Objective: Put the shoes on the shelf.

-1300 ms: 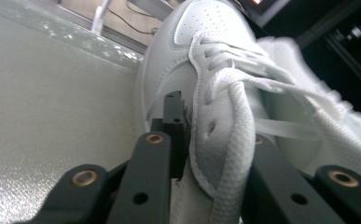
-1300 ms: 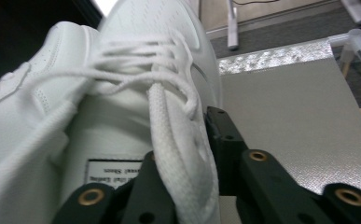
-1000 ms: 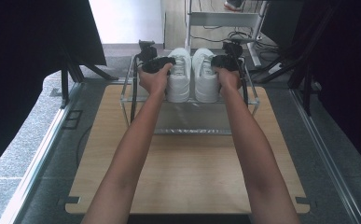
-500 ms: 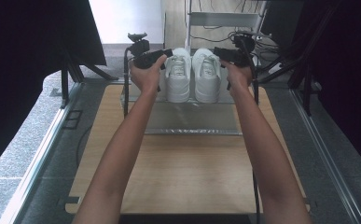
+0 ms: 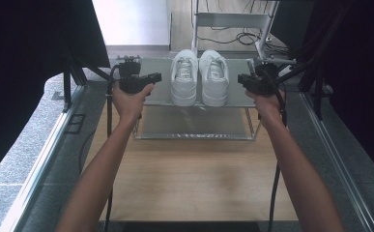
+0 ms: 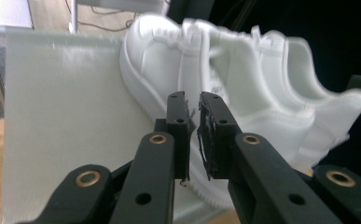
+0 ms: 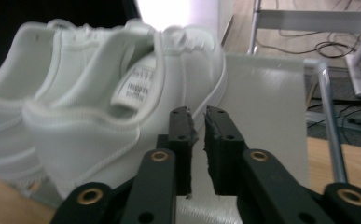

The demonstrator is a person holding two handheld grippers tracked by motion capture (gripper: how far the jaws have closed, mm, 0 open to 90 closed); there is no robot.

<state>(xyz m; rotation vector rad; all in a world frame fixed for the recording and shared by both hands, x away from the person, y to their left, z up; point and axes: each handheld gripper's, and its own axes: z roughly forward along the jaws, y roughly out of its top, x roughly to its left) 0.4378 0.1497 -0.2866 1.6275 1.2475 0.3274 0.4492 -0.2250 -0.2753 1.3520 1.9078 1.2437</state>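
Two white shoes on a two-tier rack, flanked by both tools. Nearest, the worktop (image 5: pixel 189 179) carries the rack (image 5: pixel 196 135). On the rack's top shelf, the left tool (image 5: pixel 156 76) stands just left of the left shoe (image 5: pixel 184 77) and the right tool (image 5: pixel 241 79) just right of the right shoe (image 5: pixel 214 77), each apart from its shoe and about equally near. Each tool's jaws stand nearly together with a narrow gap, holding nothing. The shoes lie side by side at mid-shelf, touching, long axes running front to back, heels toward the person. Each tool points inward, so any coming grasp likely meets a shoe's outer flank.
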